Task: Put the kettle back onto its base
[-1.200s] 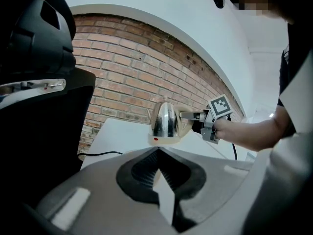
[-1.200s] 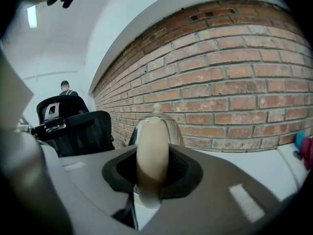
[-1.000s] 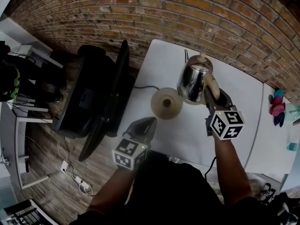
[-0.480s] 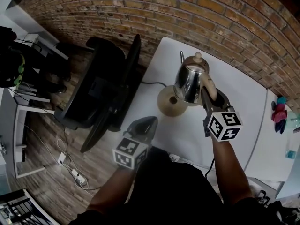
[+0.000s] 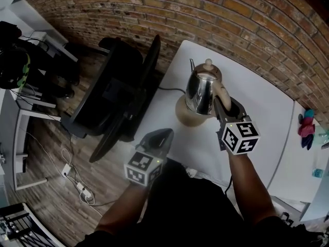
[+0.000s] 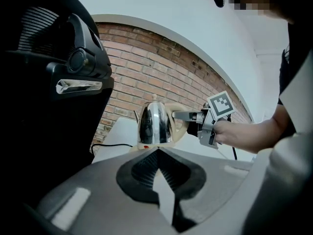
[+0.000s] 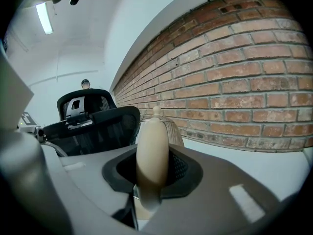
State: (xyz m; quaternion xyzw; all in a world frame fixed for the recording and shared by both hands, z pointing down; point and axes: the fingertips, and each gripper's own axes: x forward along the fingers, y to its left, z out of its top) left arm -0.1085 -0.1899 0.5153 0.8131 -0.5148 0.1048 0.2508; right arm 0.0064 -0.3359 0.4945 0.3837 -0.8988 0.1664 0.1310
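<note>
We hold the kettle (image 5: pixel 199 89) by its cream handle (image 7: pixel 152 148), the right gripper's (image 5: pixel 224 107) jaws pinching it from both sides. The kettle stands upright directly over the base (image 5: pixel 183 118), so close that we cannot tell whether it is seated or just above it. We judge the step is best done by lowering straight down, level, with the kettle's underside centred on the base; a tilt would likely catch the rim and push the base across the tabletop (image 5: pixel 257 107). We let go only once the kettle sits flat. The cord (image 5: pixel 167 89) leaves the base on its left, so we avoid dragging that way. The left gripper (image 5: pixel 157 140) waits nearer us than the base, well apart from it, jaws pressed together on nothing.
</note>
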